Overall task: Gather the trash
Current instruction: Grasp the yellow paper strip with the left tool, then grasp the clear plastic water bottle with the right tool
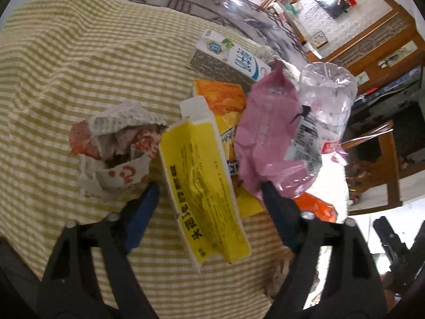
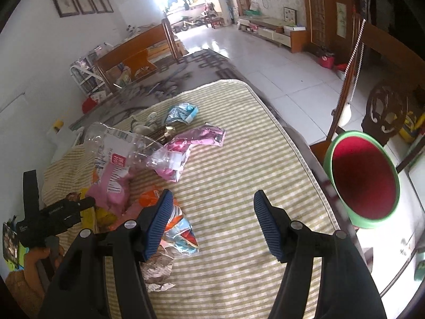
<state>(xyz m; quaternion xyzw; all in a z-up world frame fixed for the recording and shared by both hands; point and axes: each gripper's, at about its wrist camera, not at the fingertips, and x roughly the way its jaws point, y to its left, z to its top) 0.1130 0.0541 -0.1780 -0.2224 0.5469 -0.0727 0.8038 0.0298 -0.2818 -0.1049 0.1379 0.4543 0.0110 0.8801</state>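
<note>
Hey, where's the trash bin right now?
In the right wrist view the green bin with a red inside stands at the right, just past the striped cloth's edge.

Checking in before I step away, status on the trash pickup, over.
Left gripper open astride yellow carton, not clamped. Right gripper open, empty. Green bin off table's edge. Pink wrapper crowds one finger.

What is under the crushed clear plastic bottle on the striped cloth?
The clear plastic bottle lies on a pink wrapper. Whatever lies beneath that wrapper is covered.
</note>
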